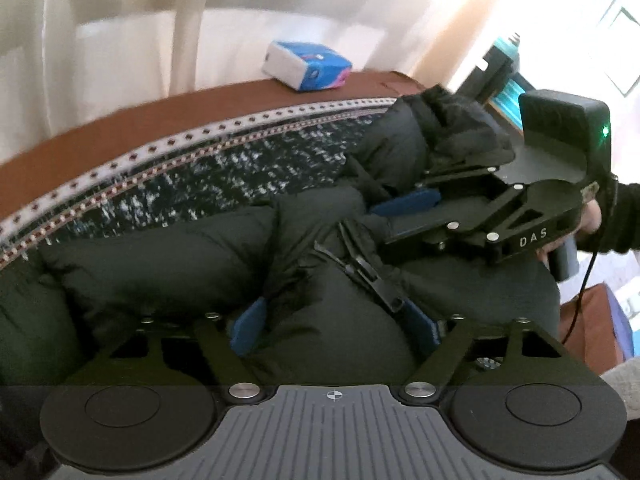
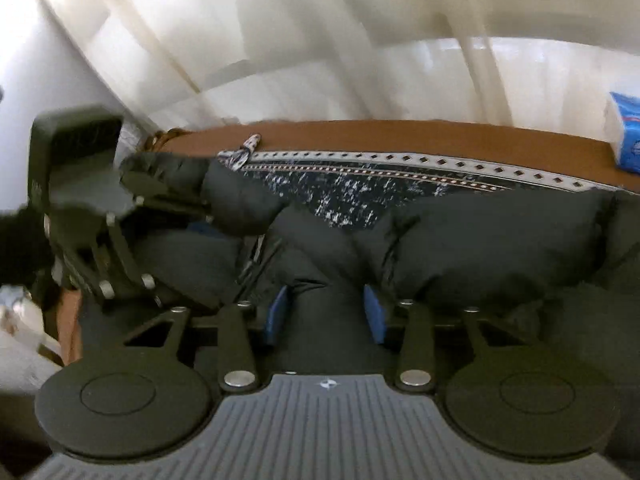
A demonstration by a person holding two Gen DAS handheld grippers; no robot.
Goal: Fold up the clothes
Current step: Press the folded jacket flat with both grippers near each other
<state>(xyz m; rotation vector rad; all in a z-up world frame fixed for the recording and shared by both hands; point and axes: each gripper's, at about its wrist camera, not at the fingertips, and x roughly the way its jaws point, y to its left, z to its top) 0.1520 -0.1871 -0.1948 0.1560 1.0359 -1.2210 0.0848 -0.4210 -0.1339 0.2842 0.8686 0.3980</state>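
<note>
A black puffer jacket [image 1: 168,264] lies bunched on a patterned blanket [image 1: 240,160]. Its open zipper [image 1: 360,268] runs across the middle of the left wrist view. My left gripper [image 1: 336,328] is pressed down onto the jacket with its blue pads [image 1: 248,328] wide apart and a puffy bulge between them. My right gripper [image 2: 326,312] holds a gathered fold of the jacket [image 2: 480,248] between its blue pads [image 2: 276,312], which touch the fabric on both sides. In the left wrist view the right gripper [image 1: 400,220] comes in from the right, held by a hand in a dark sleeve [image 1: 624,216].
The blanket covers a brown surface [image 1: 160,108] that ends at white curtains behind. A blue and white tissue pack [image 1: 306,65] sits on the brown strip at the far edge, also seen as the tissue pack [image 2: 624,136] at the far right. A cable [image 1: 580,300] hangs from the right tool.
</note>
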